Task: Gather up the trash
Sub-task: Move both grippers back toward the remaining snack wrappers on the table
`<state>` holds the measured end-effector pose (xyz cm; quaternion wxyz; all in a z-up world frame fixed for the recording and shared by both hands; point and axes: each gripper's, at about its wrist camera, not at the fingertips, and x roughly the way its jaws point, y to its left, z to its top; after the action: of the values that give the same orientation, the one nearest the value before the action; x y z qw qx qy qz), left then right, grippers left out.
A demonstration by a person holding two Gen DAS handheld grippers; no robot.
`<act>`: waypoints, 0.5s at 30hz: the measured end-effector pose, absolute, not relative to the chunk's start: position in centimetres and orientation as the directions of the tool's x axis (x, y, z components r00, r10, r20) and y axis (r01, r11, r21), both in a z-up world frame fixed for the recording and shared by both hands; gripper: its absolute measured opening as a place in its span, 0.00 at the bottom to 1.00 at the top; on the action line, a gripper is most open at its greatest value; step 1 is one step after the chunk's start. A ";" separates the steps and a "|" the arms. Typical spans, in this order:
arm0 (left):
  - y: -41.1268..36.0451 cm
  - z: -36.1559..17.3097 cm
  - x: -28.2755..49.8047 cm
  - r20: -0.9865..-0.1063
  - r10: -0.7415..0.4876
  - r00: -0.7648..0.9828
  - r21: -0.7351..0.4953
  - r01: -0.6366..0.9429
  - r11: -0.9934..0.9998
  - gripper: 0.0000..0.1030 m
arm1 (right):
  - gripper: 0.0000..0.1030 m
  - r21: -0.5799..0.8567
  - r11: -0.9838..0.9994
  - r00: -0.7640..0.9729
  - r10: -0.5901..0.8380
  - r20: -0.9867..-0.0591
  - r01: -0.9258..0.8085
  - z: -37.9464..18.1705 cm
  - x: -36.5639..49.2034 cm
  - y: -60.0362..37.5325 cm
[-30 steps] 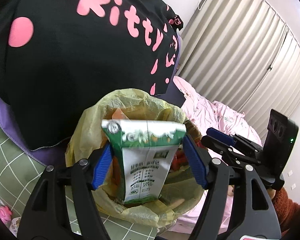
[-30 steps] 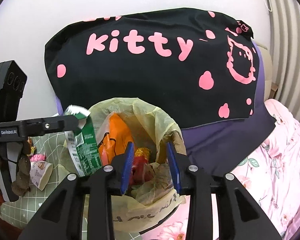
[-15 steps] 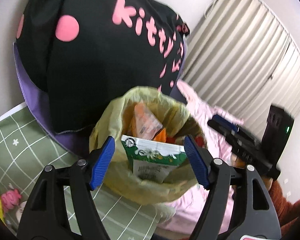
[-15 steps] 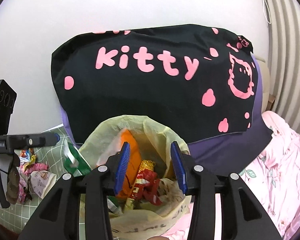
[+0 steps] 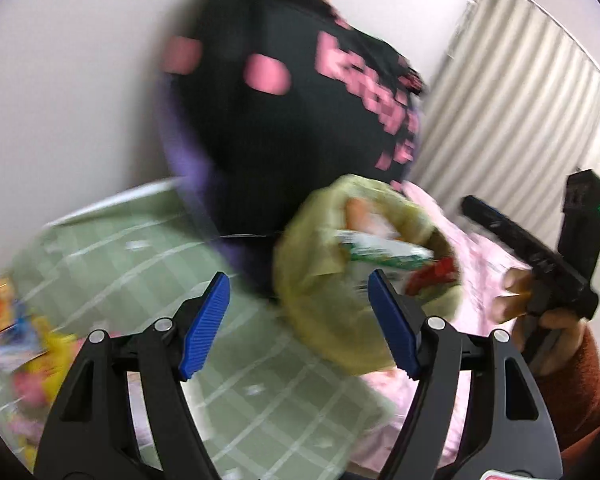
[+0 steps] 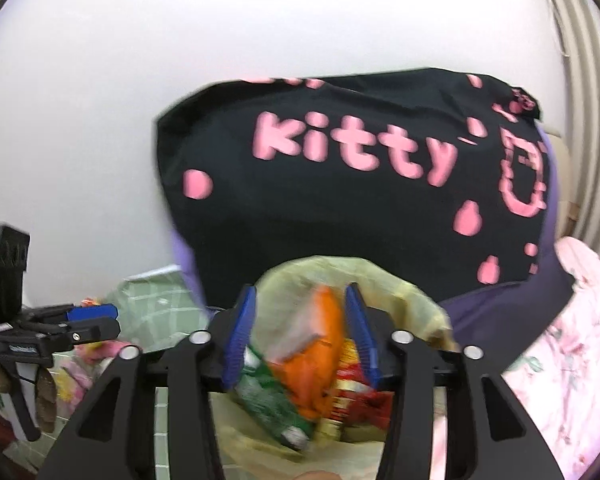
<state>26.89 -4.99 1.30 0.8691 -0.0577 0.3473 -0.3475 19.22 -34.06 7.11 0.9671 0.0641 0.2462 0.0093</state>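
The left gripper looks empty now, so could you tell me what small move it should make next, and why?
Probably swing left toward the wrappers on the green mat. The left gripper is open and holds nothing, the carton already lies in the yellow bag, and loose trash remains there.

- Left gripper [image 5: 298,322]: black plastic frame, ribbed blue pads, silver screws.
- Right gripper [image 6: 300,334]: same black-and-blue build.
- Right hand [image 5: 556,322]: bare skin, fuzzy rust-brown sleeve.
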 end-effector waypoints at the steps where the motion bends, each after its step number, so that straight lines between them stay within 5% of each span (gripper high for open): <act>1: -3.1 1.1 26.6 -0.561 -0.613 0.556 -0.331 0.529 0.782 0.66 | 0.47 0.140 0.990 0.880 0.079 -0.467 -0.015 7.2 19.4 -33.4; 10: 14.8 -2.4 24.7 -0.596 -0.273 0.755 -0.361 0.051 0.931 0.66 | 0.52 0.173 0.939 0.774 0.343 -0.533 -0.297 4.7 22.9 -24.8; 15: 18.6 -4.9 22.8 -0.648 -0.213 0.731 -0.370 -0.058 0.927 0.66 | 0.52 0.174 0.891 0.654 0.430 -0.622 -0.420 1.6 24.9 -19.8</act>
<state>22.78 18.64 -4.90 0.9115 -0.1858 0.3644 -0.0425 24.88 -19.81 1.63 0.9093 0.0072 0.3441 0.2338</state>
